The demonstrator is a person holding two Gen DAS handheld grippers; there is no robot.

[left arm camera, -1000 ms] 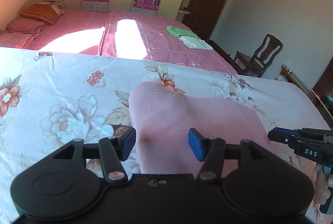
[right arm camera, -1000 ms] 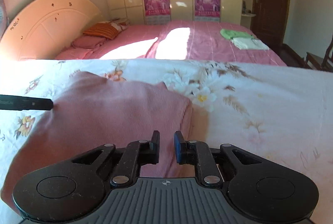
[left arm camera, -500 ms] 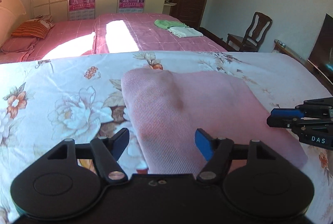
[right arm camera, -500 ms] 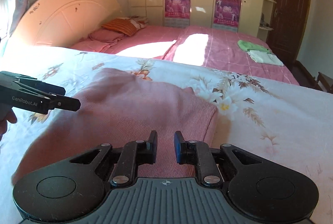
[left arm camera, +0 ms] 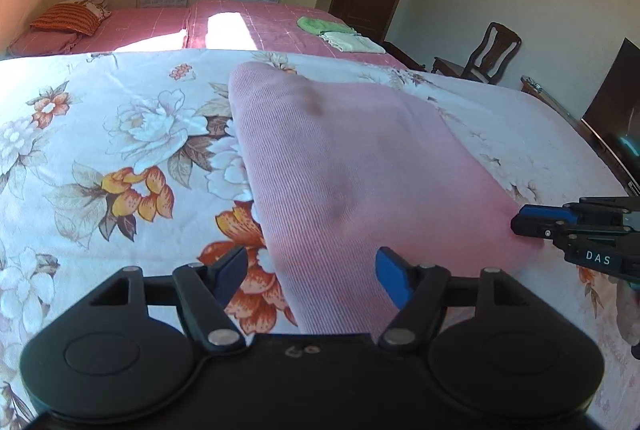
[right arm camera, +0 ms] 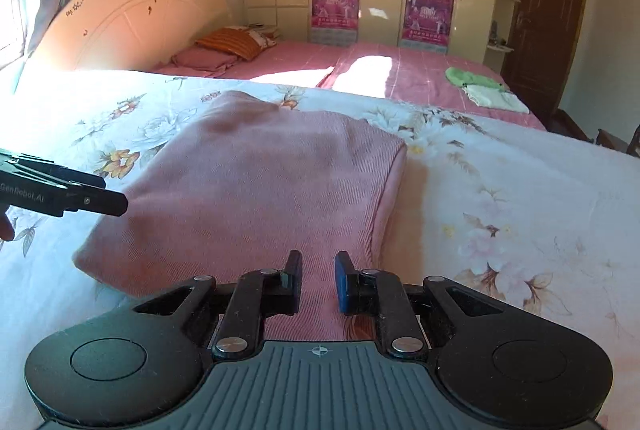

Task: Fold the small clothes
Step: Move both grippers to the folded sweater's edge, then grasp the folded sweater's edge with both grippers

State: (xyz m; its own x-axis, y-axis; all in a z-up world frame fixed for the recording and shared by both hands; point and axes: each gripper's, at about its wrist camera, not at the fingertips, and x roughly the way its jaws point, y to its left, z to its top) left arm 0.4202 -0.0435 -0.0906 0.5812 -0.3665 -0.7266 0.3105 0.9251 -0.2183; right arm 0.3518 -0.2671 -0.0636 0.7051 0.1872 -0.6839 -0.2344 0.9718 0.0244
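Left wrist view shows the left gripper low at 6 o'clock, its jaws spread wide with nothing between them, hovering over the near left edge of a pink ribbed garment. That garment lies folded on a floral bedsheet, running from the 6 o'clock foreground up toward 12 o'clock. At 3 o'clock the right gripper comes in from the edge, its blue-tipped fingers at the garment's right border; from here I cannot tell whether they pinch cloth.

Right wrist view shows the right gripper at 6 o'clock with a narrow gap between its jaws, nothing held, above the garment's near edge. At 9 o'clock the left gripper points in beside the garment's left side. Toward 1 o'clock, on a pink bed, sit a green cloth and a white folded cloth, just beside each other.
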